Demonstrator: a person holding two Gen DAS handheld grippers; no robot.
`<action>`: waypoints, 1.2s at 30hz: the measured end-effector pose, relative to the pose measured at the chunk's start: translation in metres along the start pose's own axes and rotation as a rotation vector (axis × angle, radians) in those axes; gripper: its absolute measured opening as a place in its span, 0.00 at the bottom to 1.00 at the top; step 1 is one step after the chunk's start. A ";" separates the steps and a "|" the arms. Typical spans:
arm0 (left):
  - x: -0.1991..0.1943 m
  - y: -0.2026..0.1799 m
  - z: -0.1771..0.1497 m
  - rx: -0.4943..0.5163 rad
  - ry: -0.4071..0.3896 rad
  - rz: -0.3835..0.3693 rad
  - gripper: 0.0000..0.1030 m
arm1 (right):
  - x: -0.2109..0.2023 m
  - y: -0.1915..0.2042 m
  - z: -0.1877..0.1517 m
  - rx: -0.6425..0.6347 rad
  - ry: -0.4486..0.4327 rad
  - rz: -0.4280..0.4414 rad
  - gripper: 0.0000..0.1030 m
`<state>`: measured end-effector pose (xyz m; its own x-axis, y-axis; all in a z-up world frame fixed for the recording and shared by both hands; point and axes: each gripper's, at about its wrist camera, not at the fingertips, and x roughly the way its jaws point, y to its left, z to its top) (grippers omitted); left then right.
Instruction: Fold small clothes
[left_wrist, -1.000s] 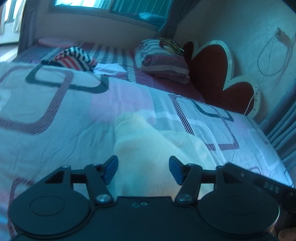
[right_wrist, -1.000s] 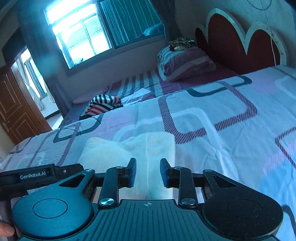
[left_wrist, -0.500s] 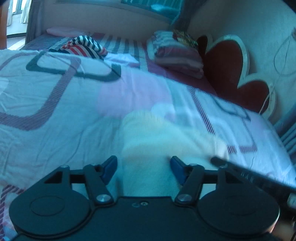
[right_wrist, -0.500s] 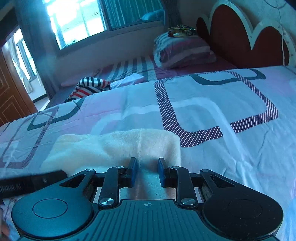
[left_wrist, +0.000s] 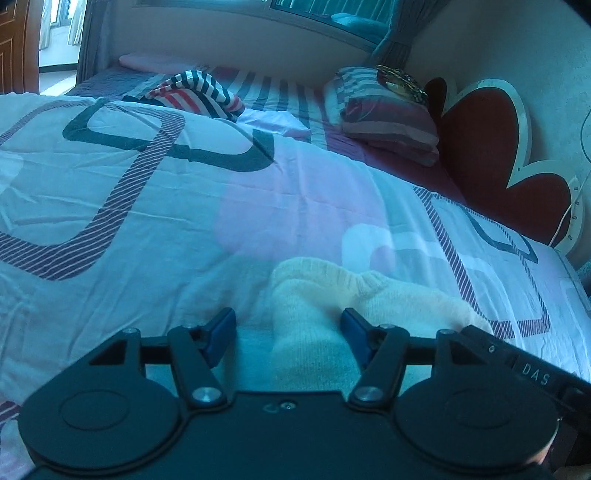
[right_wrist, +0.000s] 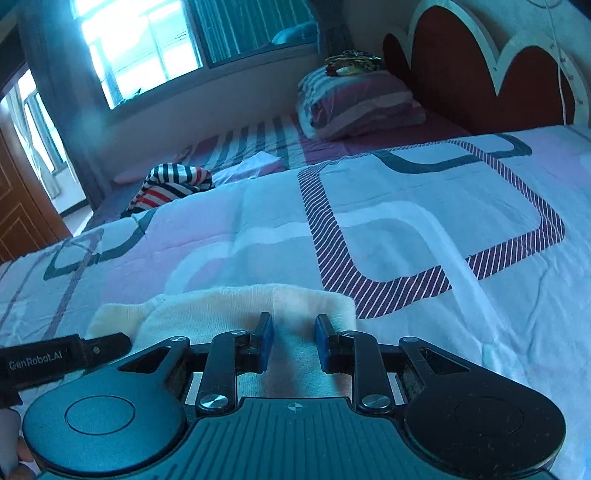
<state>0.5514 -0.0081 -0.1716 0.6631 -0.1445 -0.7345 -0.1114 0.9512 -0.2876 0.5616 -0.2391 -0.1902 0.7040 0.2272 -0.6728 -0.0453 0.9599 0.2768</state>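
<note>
Cream knit garment (left_wrist: 332, 295) lies on the bed's patterned quilt (left_wrist: 147, 206). Left claw (left_wrist: 288, 336) gapes wide, straddling its edge; right claw (right_wrist: 293, 341), partly parted, brackets a fold without gripping. Clench both evenly, aligning edges, before folding.

Low over cream knit garment (right_wrist: 236, 314) on patterned bedspread (right_wrist: 424, 229); right gripper (right_wrist: 293, 343) parted, blue pads (right_wrist: 266, 341) straddling a fold.
</note>
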 end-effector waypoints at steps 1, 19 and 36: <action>-0.002 0.000 0.001 -0.002 0.005 0.001 0.61 | -0.001 0.001 0.001 -0.009 0.007 0.000 0.23; -0.063 -0.015 -0.030 0.098 0.023 -0.033 0.63 | -0.093 0.005 -0.031 -0.032 -0.060 0.046 0.23; -0.089 -0.005 -0.057 0.083 0.056 -0.051 0.68 | -0.122 -0.003 -0.059 -0.015 -0.012 0.021 0.23</action>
<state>0.4506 -0.0151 -0.1395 0.6240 -0.2058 -0.7539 -0.0153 0.9613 -0.2752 0.4346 -0.2601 -0.1495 0.7110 0.2457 -0.6588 -0.0706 0.9572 0.2808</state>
